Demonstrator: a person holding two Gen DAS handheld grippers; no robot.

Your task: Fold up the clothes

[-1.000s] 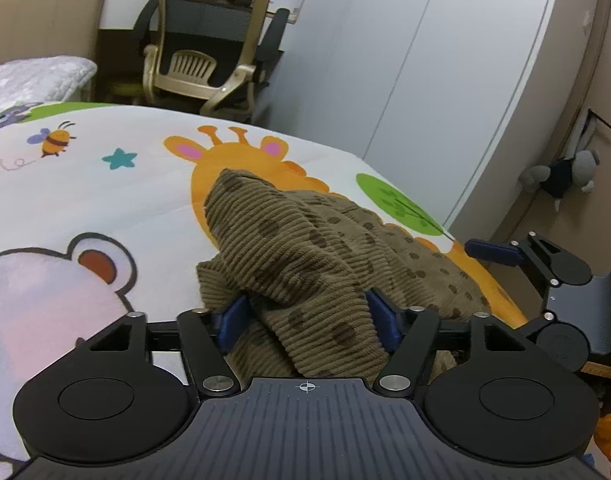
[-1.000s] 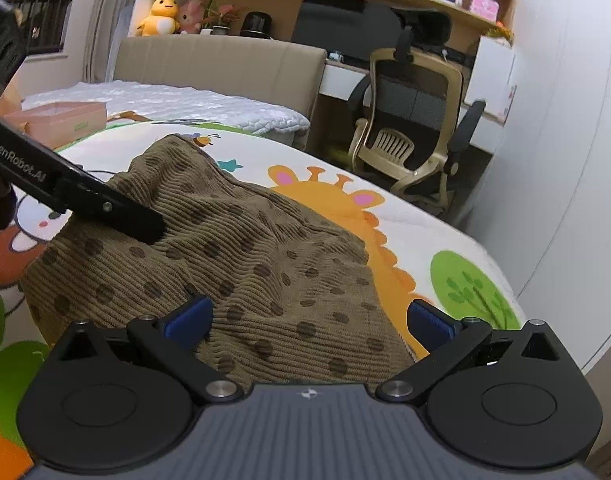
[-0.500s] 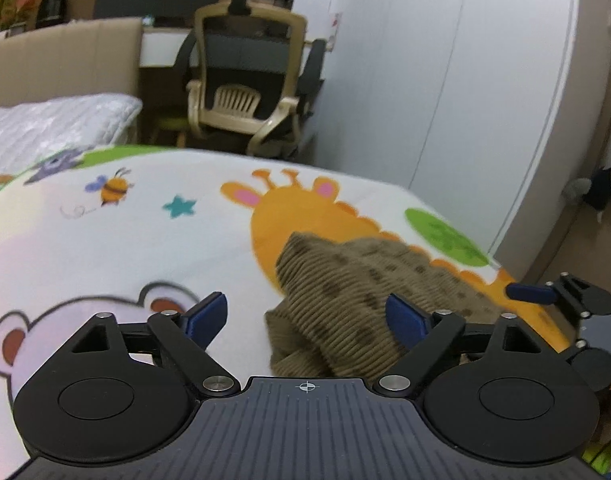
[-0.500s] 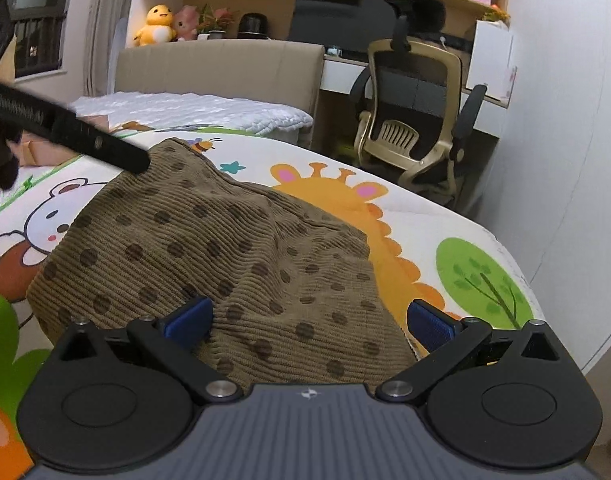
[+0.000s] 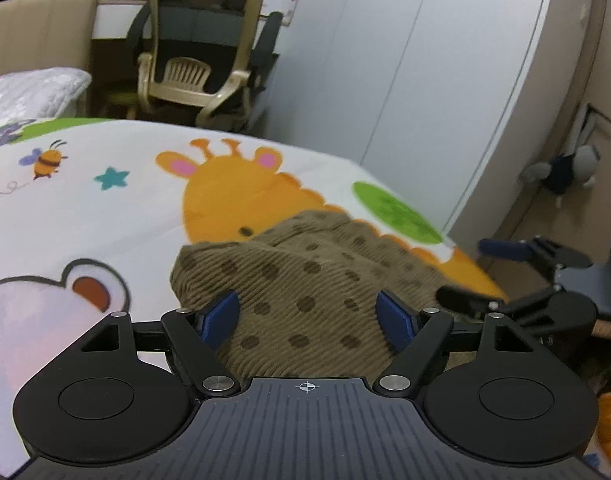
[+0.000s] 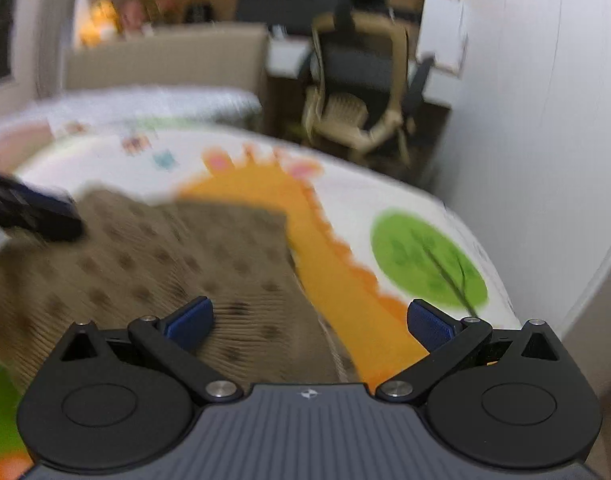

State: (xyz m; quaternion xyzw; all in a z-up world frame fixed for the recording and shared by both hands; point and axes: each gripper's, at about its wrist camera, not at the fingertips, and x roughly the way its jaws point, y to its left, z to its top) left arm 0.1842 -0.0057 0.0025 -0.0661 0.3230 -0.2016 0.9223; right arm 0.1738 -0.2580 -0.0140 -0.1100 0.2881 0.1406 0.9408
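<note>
A brown corduroy garment with dark dots lies bunched on a bed sheet printed with a giraffe. My left gripper is open, its blue pads either side of the cloth's near edge. My right gripper is open over the garment in a blurred view; it also shows in the left wrist view at the right. The left gripper's finger crosses the right wrist view at the left.
A beige office chair stands past the bed's far edge by a desk. White wardrobe doors line the right side. A quilted pillow lies at the far left. The bed's right edge drops off near the wardrobe.
My left gripper let go of the garment, opened, pulled back and now sits low over its near edge. The cloth has dropped flatter on the sheet. My right gripper is moving; its view blurred.
</note>
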